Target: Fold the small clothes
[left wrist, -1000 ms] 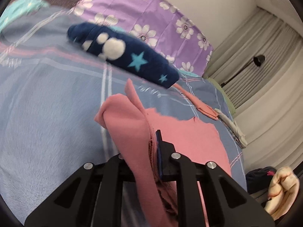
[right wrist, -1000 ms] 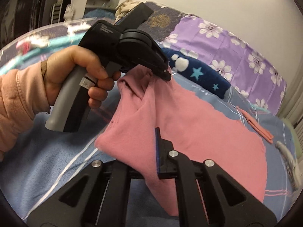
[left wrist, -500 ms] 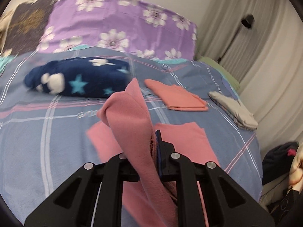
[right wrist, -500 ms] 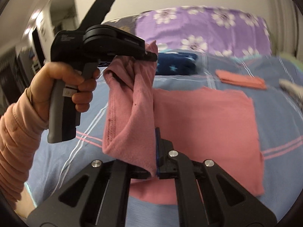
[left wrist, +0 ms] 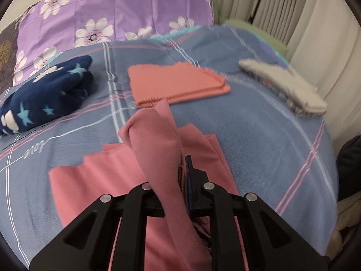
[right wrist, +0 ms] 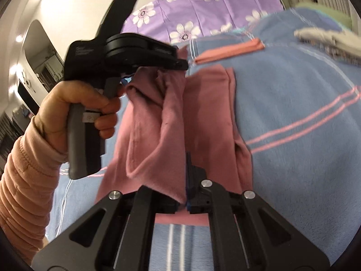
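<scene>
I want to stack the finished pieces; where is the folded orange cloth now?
In the left wrist view the folded orange cloth lies flat on the blue bedspread, between the navy star blanket and the grey garment.

You face a bed (left wrist: pixel 259 135). A garment (left wrist: pixel 94 180) lies on it nearest you. Behind that lies a folded cloth (left wrist: pixel 176 83), with a bundle (left wrist: pixel 45 97) to its left and another folded piece (left wrist: pixel 286 85) to its right. Pillows (left wrist: pixel 117 11) lie farthest back.

My two views are evenly lit indoors. Fisheye distortion darkens my corners; motion blur smears the grey garment (left wrist: pixel 284 85) and curtains (left wrist: pixel 282 15).
</scene>
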`<control>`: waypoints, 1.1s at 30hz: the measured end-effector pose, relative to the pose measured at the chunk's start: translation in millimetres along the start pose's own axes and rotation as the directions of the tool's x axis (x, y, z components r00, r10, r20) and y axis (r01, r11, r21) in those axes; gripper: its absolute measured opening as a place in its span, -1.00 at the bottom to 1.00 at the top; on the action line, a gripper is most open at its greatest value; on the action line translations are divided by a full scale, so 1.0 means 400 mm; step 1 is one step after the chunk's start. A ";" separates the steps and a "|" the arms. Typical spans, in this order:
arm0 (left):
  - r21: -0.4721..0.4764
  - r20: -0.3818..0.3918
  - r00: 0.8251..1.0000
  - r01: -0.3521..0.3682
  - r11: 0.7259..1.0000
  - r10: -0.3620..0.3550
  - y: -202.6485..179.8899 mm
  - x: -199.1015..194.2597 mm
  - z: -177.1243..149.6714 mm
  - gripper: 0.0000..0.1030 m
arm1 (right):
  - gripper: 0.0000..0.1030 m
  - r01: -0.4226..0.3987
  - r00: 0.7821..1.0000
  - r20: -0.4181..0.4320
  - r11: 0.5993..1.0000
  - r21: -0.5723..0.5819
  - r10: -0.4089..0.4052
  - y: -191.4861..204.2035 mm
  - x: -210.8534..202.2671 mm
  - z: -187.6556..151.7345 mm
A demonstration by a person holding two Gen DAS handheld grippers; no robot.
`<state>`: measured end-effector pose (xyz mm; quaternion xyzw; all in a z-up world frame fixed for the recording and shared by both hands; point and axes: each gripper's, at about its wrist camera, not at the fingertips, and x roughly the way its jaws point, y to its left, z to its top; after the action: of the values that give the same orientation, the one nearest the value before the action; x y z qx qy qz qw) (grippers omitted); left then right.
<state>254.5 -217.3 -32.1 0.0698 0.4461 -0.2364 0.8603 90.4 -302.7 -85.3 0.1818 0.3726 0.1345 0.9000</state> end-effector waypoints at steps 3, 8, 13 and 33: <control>0.035 -0.030 0.999 -0.042 0.999 0.043 -0.033 0.044 -0.006 -0.77 | -0.90 -0.019 1.000 -0.003 1.000 0.013 0.019 -0.020 0.002 -0.012; 0.103 -0.037 0.994 -0.101 0.990 0.105 -0.073 0.067 -0.008 -0.76 | -0.90 -0.057 0.998 -0.006 0.997 0.043 0.057 -0.036 -0.006 -0.021; 0.147 -0.015 0.997 -0.075 0.986 0.078 -0.107 0.056 -0.004 -0.26 | -0.89 -0.096 0.995 -0.015 0.992 0.078 0.097 -0.048 -0.013 -0.047; 0.185 0.101 0.983 -0.167 0.968 0.150 -0.020 -0.313 -0.536 0.49 | -0.61 -0.220 0.974 0.000 0.951 0.217 0.226 -0.102 -0.059 -0.086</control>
<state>32.0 -110.1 -58.2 0.1780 0.3767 -0.2116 0.8841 53.6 -340.4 -110.6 0.3176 0.3733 0.1963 0.8492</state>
